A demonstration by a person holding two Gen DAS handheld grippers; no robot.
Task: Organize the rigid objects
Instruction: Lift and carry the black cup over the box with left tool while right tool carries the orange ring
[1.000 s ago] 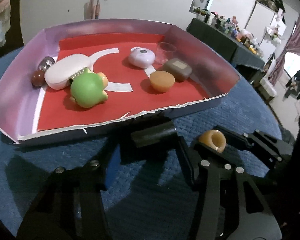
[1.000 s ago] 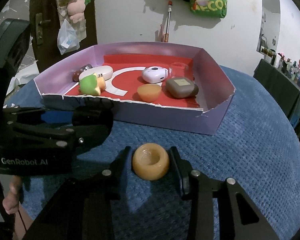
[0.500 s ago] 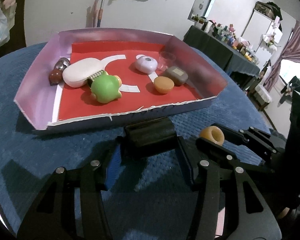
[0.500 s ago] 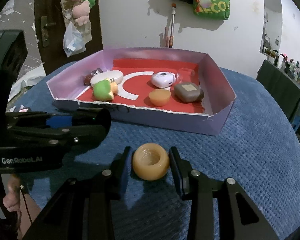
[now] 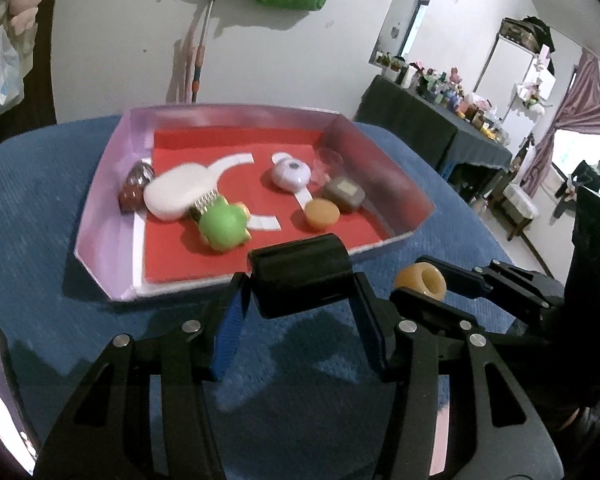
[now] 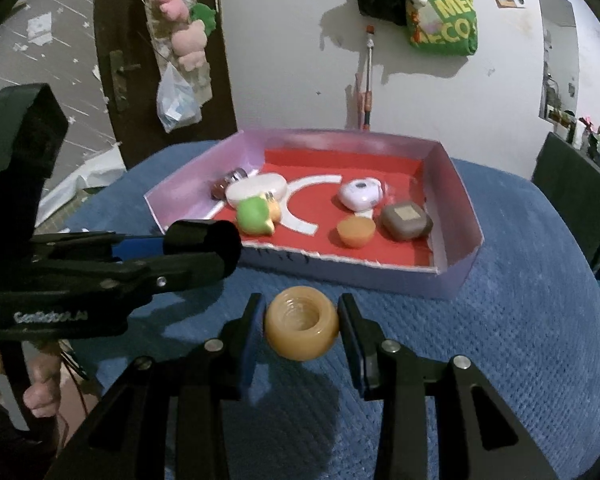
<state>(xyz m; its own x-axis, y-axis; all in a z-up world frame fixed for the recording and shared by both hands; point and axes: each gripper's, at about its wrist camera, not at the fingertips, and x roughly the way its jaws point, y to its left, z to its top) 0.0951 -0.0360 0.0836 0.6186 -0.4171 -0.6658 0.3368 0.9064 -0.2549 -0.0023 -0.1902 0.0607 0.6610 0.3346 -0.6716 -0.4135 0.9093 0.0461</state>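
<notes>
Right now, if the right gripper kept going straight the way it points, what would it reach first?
Probably the near wall of the purple tray. The right gripper, shut on the orange ring, points down and forward over the blue cloth towards it. Depth is unclear; it might touch the cloth first.

i count two grippers, my left gripper (image 5: 300, 276) and my right gripper (image 6: 302, 330), each with two fingers. one black cylinder (image 5: 302, 276) sits between my left fingers, and one amber ring-shaped cap (image 6: 301, 328) between my right ones. there is one lilac cardboard tray (image 6: 458, 196) with one red liner. inside it i count seven things: one green round toy (image 6: 253, 215), one white oval case (image 6: 256, 191), one brown shiny object (image 5: 135, 188) in the corner, one white-and-purple round gadget (image 6: 359, 195), one clear small cup (image 5: 329, 160), one grey-brown pebble-shaped case (image 6: 406, 221) and one orange dome-shaped cap (image 6: 355, 231). everything rests over one blue textured cloth (image 6: 520, 320).
</notes>
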